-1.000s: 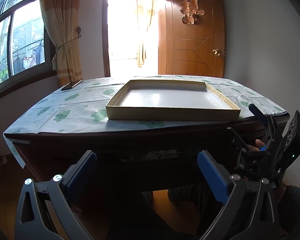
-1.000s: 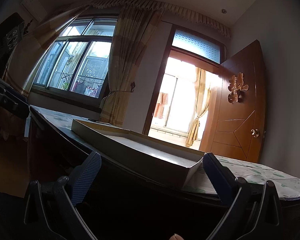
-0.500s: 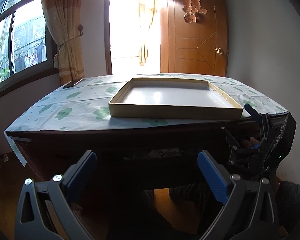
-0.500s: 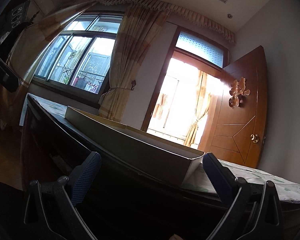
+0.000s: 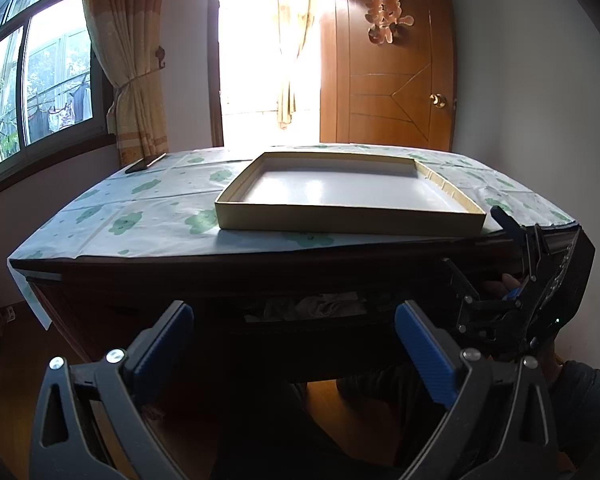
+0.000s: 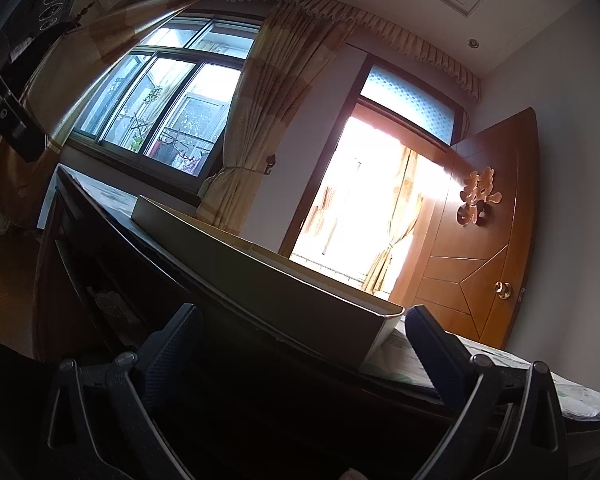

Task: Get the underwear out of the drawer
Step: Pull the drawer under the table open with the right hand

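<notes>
1. Straight ahead of the left gripper [image 5: 294, 332], whose jaws stand wide with nothing between them, the dark front edge of the surface [image 5: 260, 256] runs side to side, and below it the drawer [image 5: 300, 320] stands pulled out a little.
2. Crumpled pale cloth, likely the underwear [image 5: 312, 306], lies in the drawer's gap, just beyond the left jaws and between their two blue pads; its long axis runs side to side along the drawer front, but which way it points I cannot tell.
3. Above the left jaws a shallow cardboard tray [image 5: 348, 222] sits on the patterned cloth [image 5: 140, 216] covering the surface, its near wall close to the front edge, with bare cloth to the left of it.
4. Below the drawer, open floor shows between and to the left of the jaws.
5. Right of the left jaws, the right gripper [image 5: 512, 280] is held up at the surface's right corner, a fingertip of the hand [image 5: 508, 280] showing behind its frame and a dark sleeve [image 5: 584, 400] lower down.
6. From its own camera, the right gripper [image 6: 300, 344] tilts upward; its jaws are wide, holding nothing, with the tray's corner [image 6: 388, 316] just ahead between them and the drawer's gap [image 6: 108, 300] off to their left.
</notes>
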